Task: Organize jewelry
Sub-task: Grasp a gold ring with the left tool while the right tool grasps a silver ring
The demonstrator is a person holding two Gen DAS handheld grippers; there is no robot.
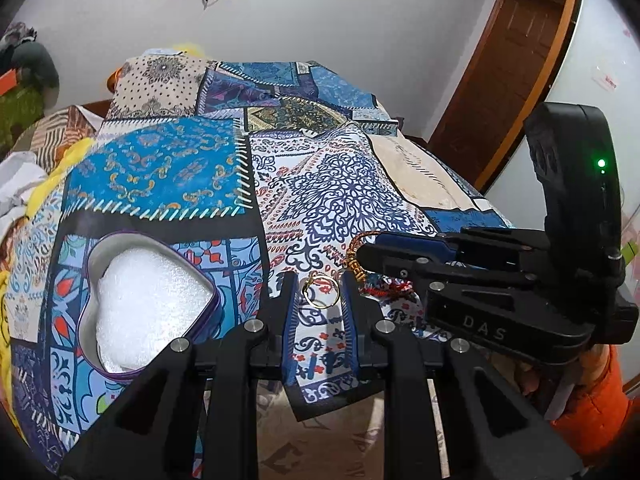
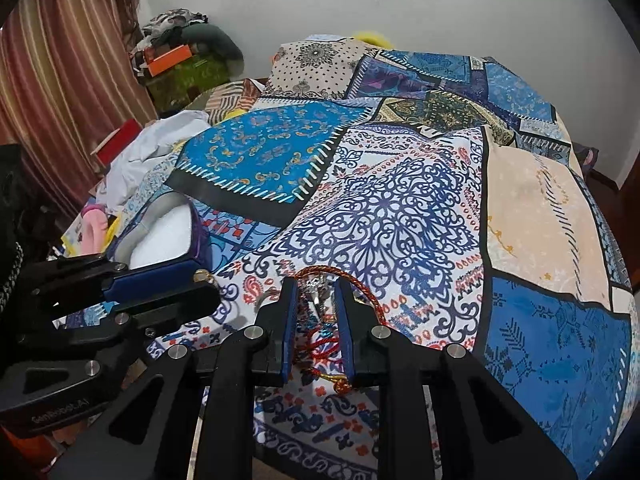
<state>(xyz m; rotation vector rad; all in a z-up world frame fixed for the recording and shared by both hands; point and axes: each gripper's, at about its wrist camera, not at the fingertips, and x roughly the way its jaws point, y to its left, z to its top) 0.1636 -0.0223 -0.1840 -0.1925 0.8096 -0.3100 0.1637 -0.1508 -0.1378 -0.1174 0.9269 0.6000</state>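
A gold ring [image 1: 321,291] lies on the patterned cloth between the fingertips of my open left gripper [image 1: 319,285]; no contact shows. A heart-shaped purple tin [image 1: 149,305] lined with white foam sits open to its left; it also shows in the right wrist view [image 2: 160,236]. My right gripper [image 2: 317,290] is open over a pile of jewelry: a braided orange-red cord bracelet [image 2: 370,294], a silver piece [image 2: 318,292] and red string [image 2: 320,346]. In the left wrist view the right gripper [image 1: 366,254] lies just right of the ring, over the bracelets [image 1: 356,266].
The patchwork cloth [image 2: 400,208] covers a bed. Clothes and boxes [image 2: 180,52] are piled at the far left by a striped curtain [image 2: 60,80]. A brown wooden door [image 1: 512,52] stands at the right. The cloth's near edge [image 1: 320,404] hangs just under the left gripper.
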